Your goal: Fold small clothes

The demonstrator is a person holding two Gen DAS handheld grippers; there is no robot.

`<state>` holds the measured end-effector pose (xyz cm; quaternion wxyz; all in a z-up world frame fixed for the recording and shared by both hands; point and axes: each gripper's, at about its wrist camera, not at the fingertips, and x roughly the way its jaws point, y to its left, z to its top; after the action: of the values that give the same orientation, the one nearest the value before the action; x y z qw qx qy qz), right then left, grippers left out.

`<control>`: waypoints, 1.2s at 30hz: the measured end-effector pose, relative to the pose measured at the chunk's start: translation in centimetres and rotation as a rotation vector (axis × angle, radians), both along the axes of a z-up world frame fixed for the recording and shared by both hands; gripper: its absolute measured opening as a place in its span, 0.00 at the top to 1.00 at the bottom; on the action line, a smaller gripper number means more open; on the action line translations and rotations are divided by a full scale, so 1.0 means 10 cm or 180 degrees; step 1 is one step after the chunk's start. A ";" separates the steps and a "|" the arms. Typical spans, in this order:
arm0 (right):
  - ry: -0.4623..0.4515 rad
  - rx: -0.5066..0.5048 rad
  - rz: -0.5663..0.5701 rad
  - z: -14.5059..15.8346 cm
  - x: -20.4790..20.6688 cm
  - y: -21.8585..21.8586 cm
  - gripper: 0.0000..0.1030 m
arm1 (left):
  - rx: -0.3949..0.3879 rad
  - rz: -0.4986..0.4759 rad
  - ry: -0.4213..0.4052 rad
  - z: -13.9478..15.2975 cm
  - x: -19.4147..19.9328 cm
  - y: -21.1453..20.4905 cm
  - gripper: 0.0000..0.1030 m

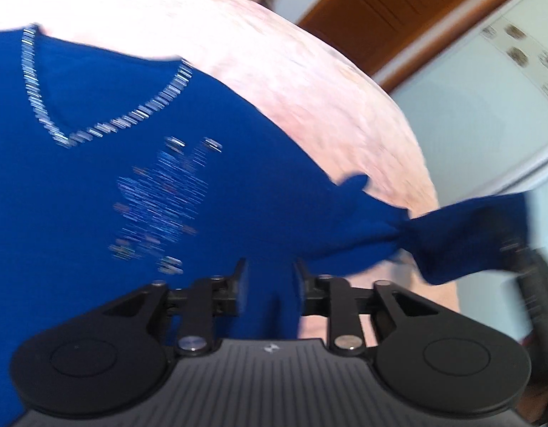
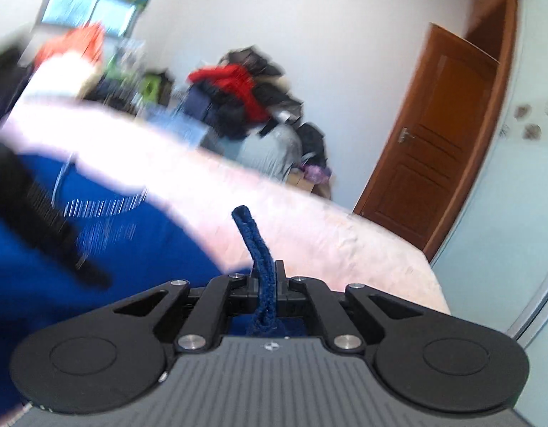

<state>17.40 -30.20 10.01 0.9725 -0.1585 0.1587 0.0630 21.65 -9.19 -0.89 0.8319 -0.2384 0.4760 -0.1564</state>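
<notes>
A royal-blue knitted V-neck sweater with silver trim (image 1: 131, 163) lies chest-up on a pale pink bed (image 1: 309, 82). The right gripper (image 2: 267, 277) pinches its sleeve, stretched sideways from the body. The left gripper (image 1: 269, 277), jaws apart and empty, hovers over the sweater's body.

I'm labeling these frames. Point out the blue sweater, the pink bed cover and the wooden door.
blue sweater (image 1: 95, 185): left wrist view, chest below the V-neck.
pink bed cover (image 1: 309, 82): left wrist view, bare surface.
wooden door (image 2: 434, 163): right wrist view, middle panel.
</notes>
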 end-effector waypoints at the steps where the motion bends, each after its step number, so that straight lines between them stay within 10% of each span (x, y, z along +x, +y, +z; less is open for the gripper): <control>1: -0.0061 0.0118 -0.0005 0.14 0.06 -0.09 0.96 | 0.0060 0.0029 -0.0053 0.03 0.00 0.05 0.63; 5: -0.0311 0.0445 -0.0086 0.59 0.30 -0.42 0.96 | 0.0343 0.0188 -0.0353 0.22 -0.04 0.27 0.31; 13: -0.0552 0.0828 -0.0079 1.17 0.30 -0.73 0.96 | 0.0640 0.0501 -0.0513 0.40 0.00 0.64 0.29; 20: -0.0732 0.1297 -0.0035 1.56 0.19 -0.88 0.96 | 0.1369 0.0679 -0.0934 0.59 -0.02 0.81 0.16; 36: -0.0044 0.1802 0.0527 0.61 0.55 0.12 0.95 | 0.1728 0.0989 -0.0757 0.23 -0.26 1.51 0.07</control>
<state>22.91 -29.00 16.07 0.9706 0.1062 0.1148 0.1828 19.05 5.93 1.40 0.9287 -0.0579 0.3578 0.0781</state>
